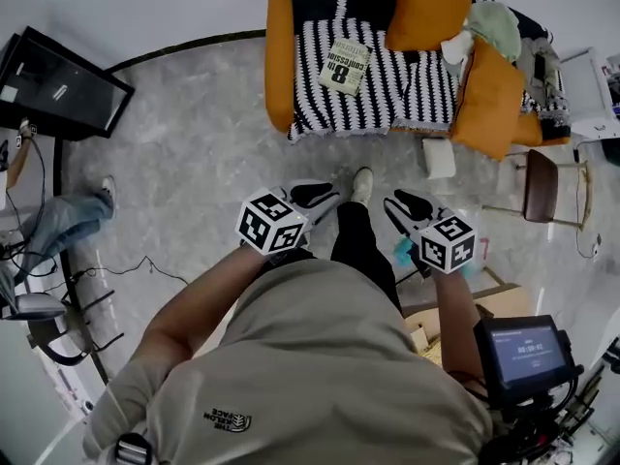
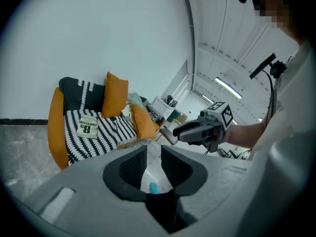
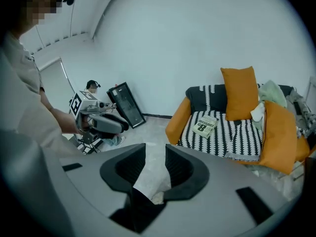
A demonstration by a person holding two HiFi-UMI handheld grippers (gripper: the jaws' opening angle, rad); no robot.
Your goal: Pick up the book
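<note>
We count one book (image 1: 346, 64), pale-covered with a large black 8 on its face. It lies flat and cover-up on the striped seat of one sofa (image 1: 320, 105), nearer the sofa's orange arm than its far end. Loose orange cushions come to two: one (image 1: 431, 3) stands against the backrest just beside the book, and one (image 1: 489, 95) leans at the seat's other end. We also list one heap of pale cloth (image 1: 494, 25) behind the second cushion. One dark framed panel (image 1: 58, 83) stands against the wall, well apart from the sofa. One brown-seated stool (image 1: 541, 184) stands on the grey floor (image 1: 194, 153) near the sofa's cushion end, and one small lit screen (image 1: 523, 349) is mounted by our right forearm. Grippers come to two, each with one marker cube, and both are held over the floor in front of us, well apart from the book and touching nothing. On the left gripper (image 1: 325, 197), the jaws are partly apart with a narrow gap. Only floor and a scrap of blue show through that gap, and nothing is held. On the right gripper (image 1: 402, 204), the jaws are wider apart than the left's, with bare floor between the pads and nothing gripped. The book sits beyond both sets of jaws, untouched.
</note>
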